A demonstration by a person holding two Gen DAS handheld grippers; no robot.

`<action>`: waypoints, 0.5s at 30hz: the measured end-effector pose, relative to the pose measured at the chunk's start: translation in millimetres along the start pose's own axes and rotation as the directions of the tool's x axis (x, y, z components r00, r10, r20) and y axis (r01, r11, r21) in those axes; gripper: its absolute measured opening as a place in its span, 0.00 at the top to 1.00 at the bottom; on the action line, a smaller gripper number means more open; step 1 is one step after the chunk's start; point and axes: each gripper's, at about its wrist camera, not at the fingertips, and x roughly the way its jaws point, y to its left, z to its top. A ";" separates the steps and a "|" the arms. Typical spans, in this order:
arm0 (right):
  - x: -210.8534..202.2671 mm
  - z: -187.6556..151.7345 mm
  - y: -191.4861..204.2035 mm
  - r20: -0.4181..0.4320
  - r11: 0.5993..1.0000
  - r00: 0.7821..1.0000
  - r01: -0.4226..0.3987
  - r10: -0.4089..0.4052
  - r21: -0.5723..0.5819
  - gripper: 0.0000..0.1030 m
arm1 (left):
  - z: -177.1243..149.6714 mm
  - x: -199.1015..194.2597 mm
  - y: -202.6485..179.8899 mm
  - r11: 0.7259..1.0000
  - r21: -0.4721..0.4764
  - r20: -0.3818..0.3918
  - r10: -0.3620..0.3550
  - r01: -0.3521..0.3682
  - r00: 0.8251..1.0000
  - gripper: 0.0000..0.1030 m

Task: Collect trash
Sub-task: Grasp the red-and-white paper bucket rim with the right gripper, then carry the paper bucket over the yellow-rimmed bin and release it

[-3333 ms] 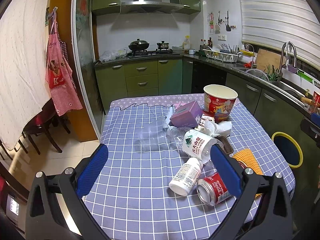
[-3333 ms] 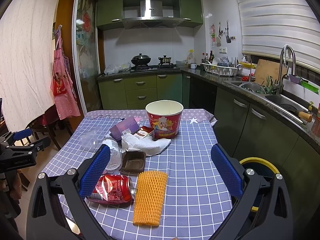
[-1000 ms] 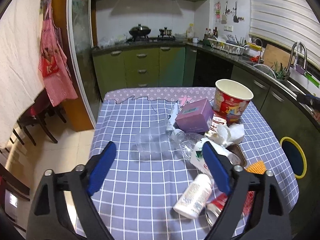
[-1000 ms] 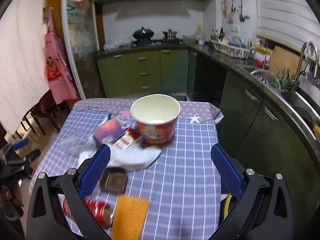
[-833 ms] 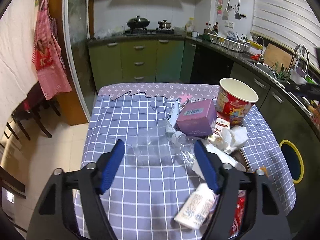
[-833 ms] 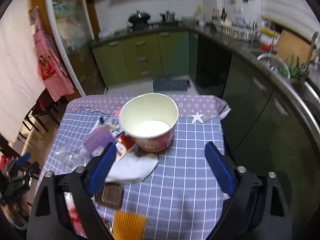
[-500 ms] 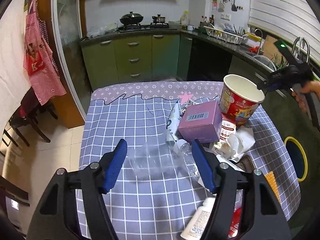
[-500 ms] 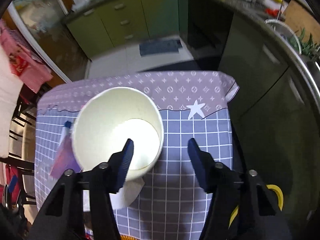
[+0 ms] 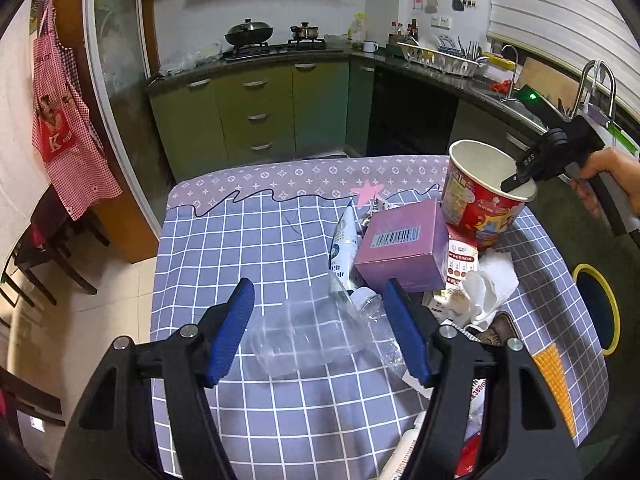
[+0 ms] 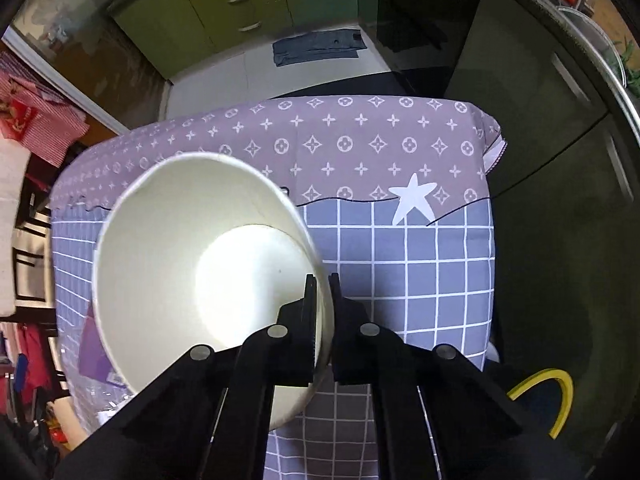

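The right gripper was pinched on the rim of the big paper bucket, one finger inside and one outside, at about 5 o'clock on its round mouth. In the left wrist view the bucket stood at the 2 o'clock corner of the checked table, touching the pink box. The left gripper was apart, with the clear plastic tub between its blue fingers but not squeezed. The thin rim could bend or slip out when the bucket is lifted, because only a small bit of it was held. The bucket might also tip and bump the box and the crumpled tissue beside it. A second before, the right gripper was wide open and far back from the bucket; it had since come down over it and closed. The left one had closed a little and moved nearer the tub. The yellow-rimmed bin waited at 3 o'clock, beside the table.
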 end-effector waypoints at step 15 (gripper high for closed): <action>-136.0 -152.1 -206.8 0.158 0.958 0.987 -0.007 -0.040 0.286 0.95 | -2.3 -30.8 -39.3 0.996 0.070 0.069 -0.058 0.053 0.996 0.38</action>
